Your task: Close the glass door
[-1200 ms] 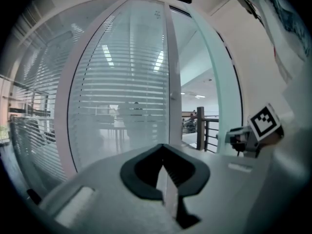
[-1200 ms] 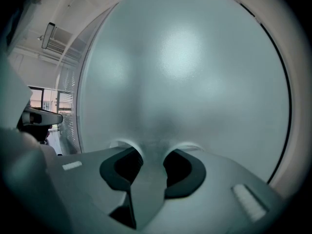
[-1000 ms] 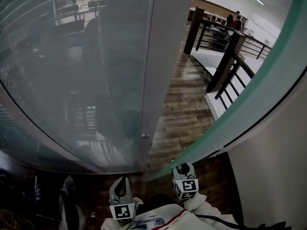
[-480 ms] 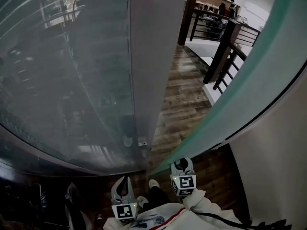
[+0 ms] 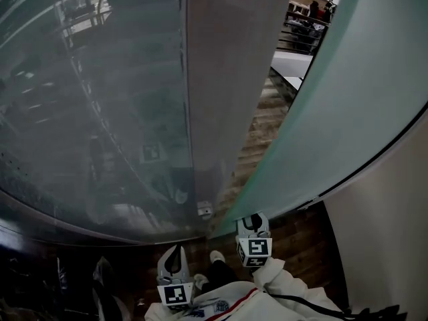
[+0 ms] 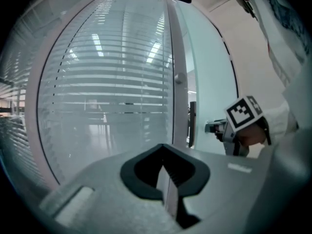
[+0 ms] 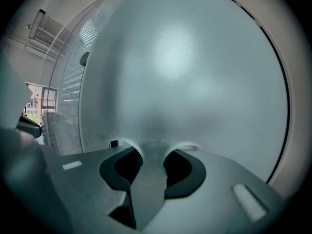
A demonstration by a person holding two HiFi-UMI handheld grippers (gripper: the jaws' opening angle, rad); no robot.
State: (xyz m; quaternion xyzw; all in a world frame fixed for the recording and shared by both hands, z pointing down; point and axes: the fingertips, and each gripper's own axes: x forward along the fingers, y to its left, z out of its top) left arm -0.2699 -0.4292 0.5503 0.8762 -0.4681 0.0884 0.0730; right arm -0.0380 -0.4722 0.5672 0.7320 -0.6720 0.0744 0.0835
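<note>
Nearest, low in the head view, the left gripper hangs in front of the person's white sleeve. Its jaws are pressed together with nothing between them. It points at the glass wall with blinds behind it and touches nothing, so I judge it is only riding along, out of the door's way.

Just to its right and a little farther, the right gripper sits at the near lower edge of the glass door. Its jaws stand partly apart and clamp nothing. In the right gripper view only frosted glass shows through the space between them, and I can make out no handle. The tips look to be set against the pane, which suits a plain push on the glass.

The door itself fills the right of the scene, standing at an angle to its opening. Its free edge lies near the grey post but does not meet it. A small metal fitting sits at the post's foot, likely where the door will seat.

Between post and door a narrow strip of wooden floor shows, so the closing looks well along but not done. Far beyond it stand a dark railing and some people.
</note>
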